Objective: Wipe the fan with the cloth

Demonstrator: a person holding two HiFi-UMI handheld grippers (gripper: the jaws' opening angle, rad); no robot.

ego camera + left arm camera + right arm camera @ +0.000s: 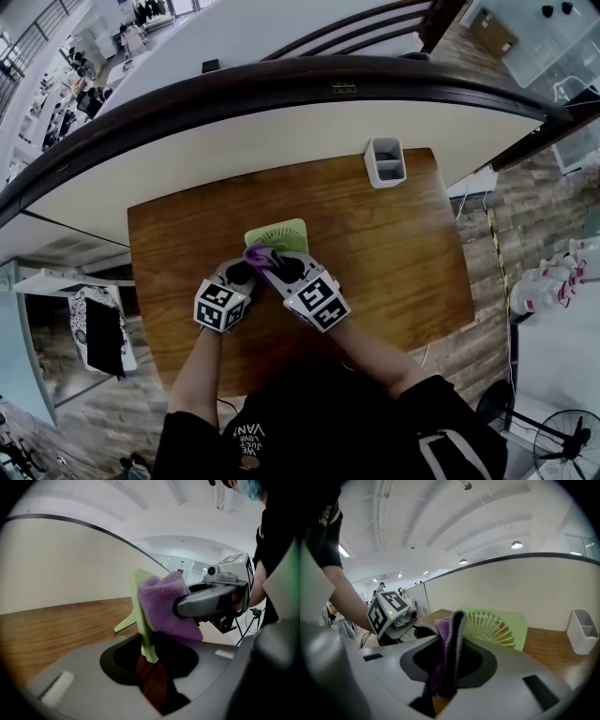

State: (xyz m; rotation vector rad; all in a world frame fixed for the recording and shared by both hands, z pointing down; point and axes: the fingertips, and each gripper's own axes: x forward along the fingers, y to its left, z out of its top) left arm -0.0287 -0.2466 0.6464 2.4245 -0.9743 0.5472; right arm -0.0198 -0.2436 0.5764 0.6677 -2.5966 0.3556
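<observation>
A small light-green fan [278, 234] stands on the wooden table [394, 253], just beyond both grippers. In the left gripper view I see the fan [140, 602] edge-on, its lower edge sitting in the slot of my left gripper [149, 656], which grips it. My right gripper [449, 634] is shut on a purple cloth [442, 625] and holds it against the fan's face near its left side. From the left gripper view the cloth [161, 606] bulges against the fan. The fan's grille [506, 625] shows past the right jaws.
A white pen holder [385, 161] stands at the table's far right edge. A curved white counter with a dark rim [281, 122] runs behind the table. A floor fan [562, 445] stands on the floor at the lower right.
</observation>
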